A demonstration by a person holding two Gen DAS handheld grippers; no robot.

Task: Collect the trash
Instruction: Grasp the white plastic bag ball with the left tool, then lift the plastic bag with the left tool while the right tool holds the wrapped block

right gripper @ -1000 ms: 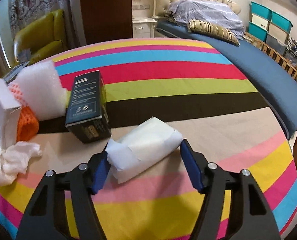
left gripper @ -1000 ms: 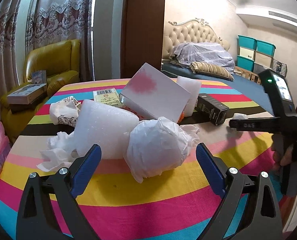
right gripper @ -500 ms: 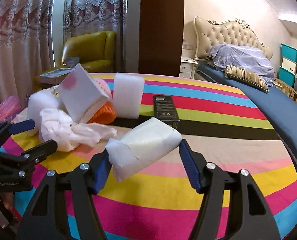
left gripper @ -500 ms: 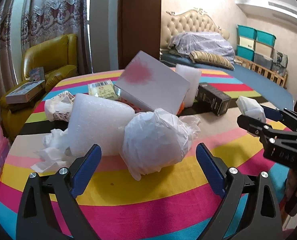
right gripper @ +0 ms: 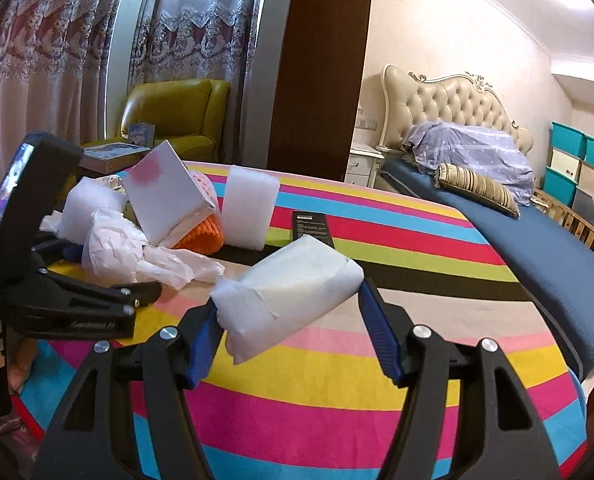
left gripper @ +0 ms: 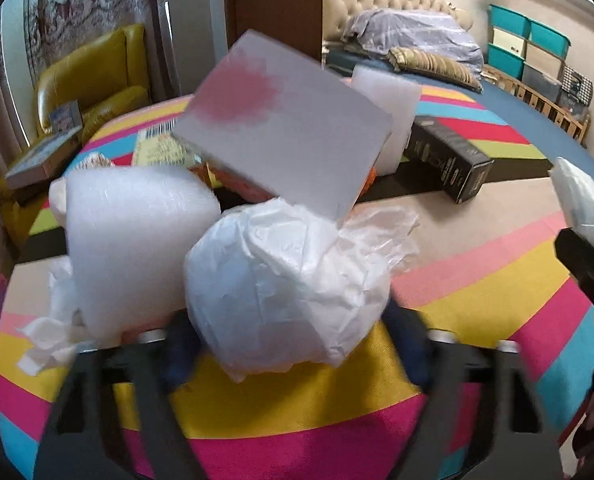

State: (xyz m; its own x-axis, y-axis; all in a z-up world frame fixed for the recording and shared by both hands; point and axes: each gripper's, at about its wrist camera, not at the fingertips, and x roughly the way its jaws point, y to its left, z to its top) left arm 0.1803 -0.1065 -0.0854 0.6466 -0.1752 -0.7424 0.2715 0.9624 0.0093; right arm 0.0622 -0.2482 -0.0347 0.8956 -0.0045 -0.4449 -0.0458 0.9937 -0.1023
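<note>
Crinkled plastic wad (left gripper: 289, 288) — round, white — beside bubble-wrap roll (left gripper: 137, 248).

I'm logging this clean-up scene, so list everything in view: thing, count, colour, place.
Crumpled plastic bag bundle: one, white, between left tool fingers.
Folded foam packet: one, white, held in right tool.
Bubble-wrap roll: one, white, beside bundle.
Flat cardboard box: one, white with pink blot, tilted on pile.
Foam block: one, white, upright.
Slim carton: one, black, lying flat.
Striped tablecloth: one, multicoloured.
Left tool: closing.
Right tool: gripping.
</note>
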